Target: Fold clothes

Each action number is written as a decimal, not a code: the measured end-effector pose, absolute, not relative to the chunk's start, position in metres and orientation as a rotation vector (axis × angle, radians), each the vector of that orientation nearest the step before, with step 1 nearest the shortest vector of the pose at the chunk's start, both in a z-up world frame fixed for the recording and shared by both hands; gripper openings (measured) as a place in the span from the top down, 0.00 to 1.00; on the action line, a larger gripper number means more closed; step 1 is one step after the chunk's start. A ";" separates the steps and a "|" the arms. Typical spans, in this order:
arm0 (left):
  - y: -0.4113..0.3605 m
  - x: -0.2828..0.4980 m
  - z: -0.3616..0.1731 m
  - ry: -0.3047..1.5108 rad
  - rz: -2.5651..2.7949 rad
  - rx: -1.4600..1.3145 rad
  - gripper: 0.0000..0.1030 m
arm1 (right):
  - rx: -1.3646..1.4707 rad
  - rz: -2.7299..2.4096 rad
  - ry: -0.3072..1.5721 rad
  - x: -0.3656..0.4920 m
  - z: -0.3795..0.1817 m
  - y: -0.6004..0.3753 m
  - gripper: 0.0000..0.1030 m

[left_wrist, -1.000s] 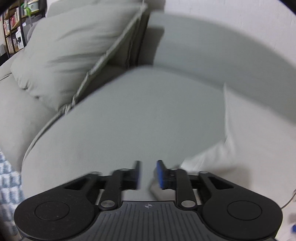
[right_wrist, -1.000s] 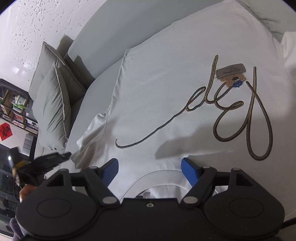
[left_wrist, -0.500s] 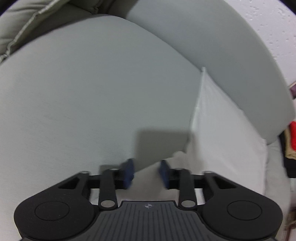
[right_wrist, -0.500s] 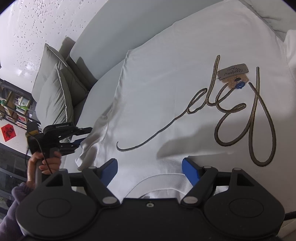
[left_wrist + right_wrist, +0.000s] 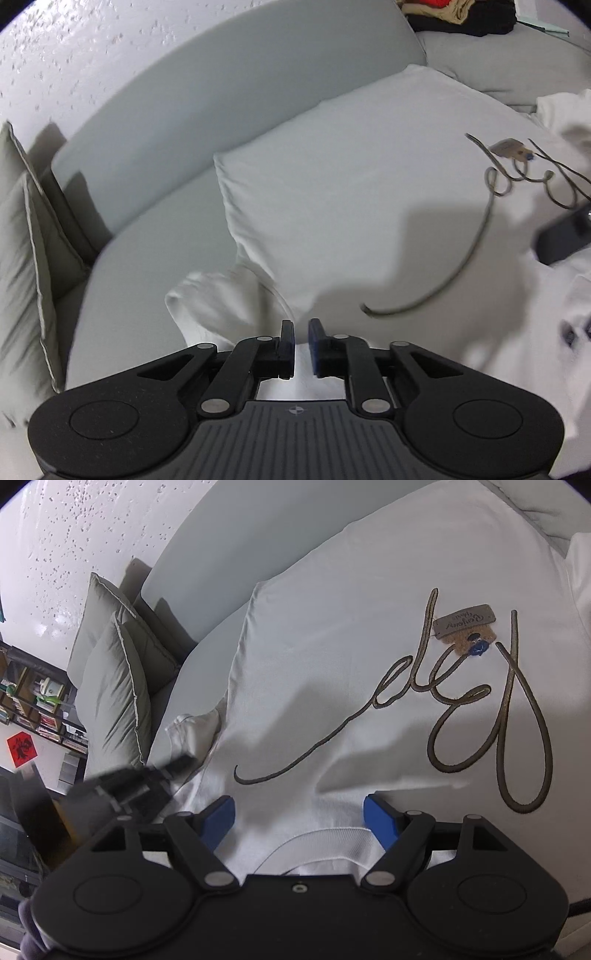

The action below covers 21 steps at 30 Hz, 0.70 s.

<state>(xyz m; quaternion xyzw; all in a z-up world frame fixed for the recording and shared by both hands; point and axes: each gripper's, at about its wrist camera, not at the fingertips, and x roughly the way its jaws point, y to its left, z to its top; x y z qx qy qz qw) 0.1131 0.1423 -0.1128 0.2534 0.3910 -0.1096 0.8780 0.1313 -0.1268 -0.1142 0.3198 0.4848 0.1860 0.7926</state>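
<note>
A white T-shirt (image 5: 332, 664) with a brown script embroidery (image 5: 443, 686) and a small label (image 5: 463, 622) lies flat on the grey sofa. My right gripper (image 5: 299, 808) hovers open over its ribbed collar (image 5: 325, 840), the blue pads wide apart. My left gripper (image 5: 301, 343) is over the shirt (image 5: 351, 206) at the shoulder, beside the crumpled sleeve (image 5: 207, 299). Its jaws stand a narrow gap apart and are opening, with no cloth pinched between the pads. In the right wrist view the left gripper (image 5: 147, 779) shows as a dark blur by that sleeve (image 5: 192, 731).
Grey cushions (image 5: 114, 686) lean at the sofa's left end, under the curved backrest (image 5: 221, 92). A dark and red clothes pile (image 5: 461, 14) sits at the far right end. A bookshelf (image 5: 33, 701) stands beyond the cushions.
My left gripper has swung from the bare sofa seat onto the shirt's shoulder, rolling as it went. My right gripper has stayed put and open.
</note>
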 end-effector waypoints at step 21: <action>0.308 0.221 -0.107 0.893 -0.104 -0.469 0.55 | 0.723 0.401 1.046 0.135 -0.117 -0.129 0.25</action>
